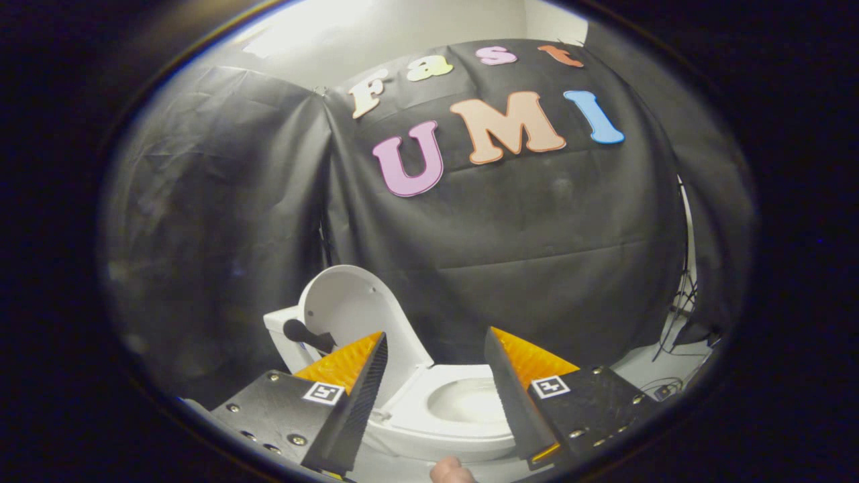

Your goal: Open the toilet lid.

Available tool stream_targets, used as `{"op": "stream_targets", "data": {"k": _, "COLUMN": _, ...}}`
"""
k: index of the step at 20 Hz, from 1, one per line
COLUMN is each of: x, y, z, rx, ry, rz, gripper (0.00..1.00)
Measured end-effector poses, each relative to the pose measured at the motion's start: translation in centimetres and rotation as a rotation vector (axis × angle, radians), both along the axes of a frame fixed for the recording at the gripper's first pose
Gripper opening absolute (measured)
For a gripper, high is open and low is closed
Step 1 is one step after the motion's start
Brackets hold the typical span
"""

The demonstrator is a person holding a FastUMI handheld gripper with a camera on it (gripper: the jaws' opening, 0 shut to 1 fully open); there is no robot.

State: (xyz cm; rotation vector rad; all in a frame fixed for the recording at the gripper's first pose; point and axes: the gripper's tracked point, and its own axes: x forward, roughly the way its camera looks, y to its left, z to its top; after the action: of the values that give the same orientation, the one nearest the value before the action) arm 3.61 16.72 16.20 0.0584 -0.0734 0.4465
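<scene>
The tongs (pixel 435 345) are spread wide and hold nothing; open air lies between their fingertips. Beyond them stands the toilet (pixel 443 419), its lid (pixel 356 308) already raised and leaning back toward the tank (pixel 285 332), just past the left finger. The seat rim (pixel 429 376) and bowl show between the fingers. Black cloth wall (pixel 523 268) hangs close behind, and cables (pixel 678 315) trail at the right.
</scene>
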Motion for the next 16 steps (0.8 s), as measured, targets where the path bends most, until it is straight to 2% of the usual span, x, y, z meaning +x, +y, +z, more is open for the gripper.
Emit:
{"op": "stream_targets", "data": {"k": 8, "x": 1.0, "y": -0.6, "z": -1.2, "rx": -0.071, "ry": -0.011, "rz": -0.018, "gripper": 0.86}}
{"op": "stream_targets", "data": {"k": 16, "x": 2.6, "y": -2.2, "z": -1.8, "rx": -0.034, "ry": 0.021, "rz": -0.062, "gripper": 0.86}}
